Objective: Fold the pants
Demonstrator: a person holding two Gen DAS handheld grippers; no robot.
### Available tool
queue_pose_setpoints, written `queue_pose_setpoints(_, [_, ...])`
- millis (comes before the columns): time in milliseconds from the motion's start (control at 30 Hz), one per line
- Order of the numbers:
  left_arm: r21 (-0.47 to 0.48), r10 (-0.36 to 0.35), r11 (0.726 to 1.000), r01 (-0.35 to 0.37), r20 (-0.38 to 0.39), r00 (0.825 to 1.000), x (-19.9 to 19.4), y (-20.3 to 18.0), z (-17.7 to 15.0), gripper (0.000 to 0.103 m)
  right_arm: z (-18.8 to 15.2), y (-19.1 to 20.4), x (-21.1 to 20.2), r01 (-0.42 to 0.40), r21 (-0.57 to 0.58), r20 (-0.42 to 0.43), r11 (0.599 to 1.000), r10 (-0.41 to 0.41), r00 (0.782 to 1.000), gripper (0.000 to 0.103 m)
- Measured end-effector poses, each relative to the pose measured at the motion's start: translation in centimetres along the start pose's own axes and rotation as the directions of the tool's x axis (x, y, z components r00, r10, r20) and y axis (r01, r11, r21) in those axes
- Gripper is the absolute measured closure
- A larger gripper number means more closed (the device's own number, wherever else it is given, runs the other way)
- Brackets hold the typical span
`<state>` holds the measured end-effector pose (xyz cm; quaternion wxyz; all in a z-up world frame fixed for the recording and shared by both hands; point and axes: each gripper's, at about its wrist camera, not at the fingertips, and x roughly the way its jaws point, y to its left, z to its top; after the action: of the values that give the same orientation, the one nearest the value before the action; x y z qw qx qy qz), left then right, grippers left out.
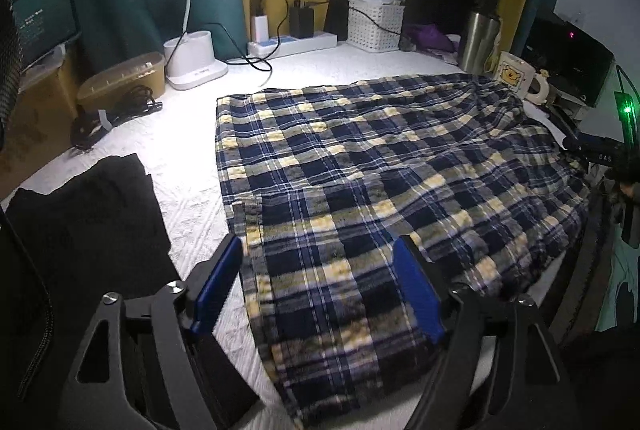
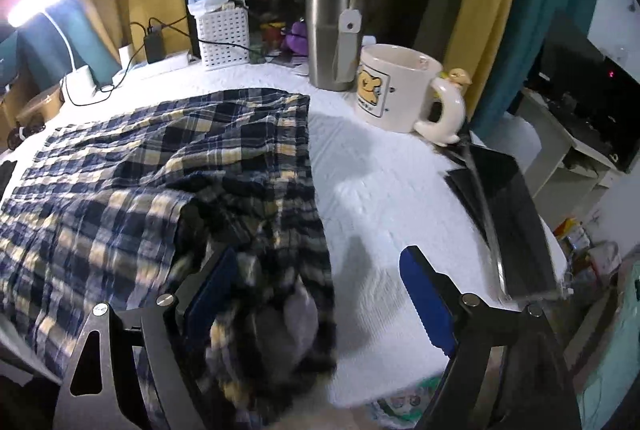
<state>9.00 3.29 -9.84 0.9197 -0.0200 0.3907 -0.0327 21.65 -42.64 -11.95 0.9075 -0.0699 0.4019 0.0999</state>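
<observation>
Left wrist view: the plaid pants are lying flat on the white worktop, soft and limp, best pinched at a hem corner. The left gripper is hovering, jaws wide, holding nothing.

Right wrist view: the right gripper is gaping empty over the bunched waistband. The white basket is holding packets.

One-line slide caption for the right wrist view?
Open right gripper above the rumpled near end of plaid pants on a white table, bear mug and steel tumbler behind.
</observation>
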Motion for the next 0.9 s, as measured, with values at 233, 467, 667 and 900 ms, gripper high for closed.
queue_pose_setpoints(233, [0.029, -0.023, 0.999, 0.023, 0.001, 1.000, -1.0, -1.1, -1.7, 0.018, -4.0, 1.1, -2.9, 0.017, -0.025, 0.009, 1.000, -0.017, 1.000, 0.015])
queue_pose_setpoints(467, [0.036, -0.046, 0.998, 0.046, 0.003, 0.999, -1.3, -1.7, -3.1, 0.018, -7.4, 1.9, -4.5, 0.059, -0.067, 0.002, 0.996, -0.059, 0.998, 0.000])
queue_pose_setpoints(667, [0.043, -0.054, 0.998, 0.054, -0.001, 0.999, -1.4, -2.2, -3.8, 0.018, -9.0, 4.5, -3.2, 0.060, -0.159, -0.036, 0.985, -0.066, 0.997, 0.000])
queue_pose_setpoints(900, [0.045, -0.051, 0.998, 0.051, -0.007, 0.999, -1.2, -2.3, -3.8, 0.018, -8.7, 6.6, -2.6, 0.089, -0.247, -0.030, 0.965, -0.100, 0.995, 0.000])
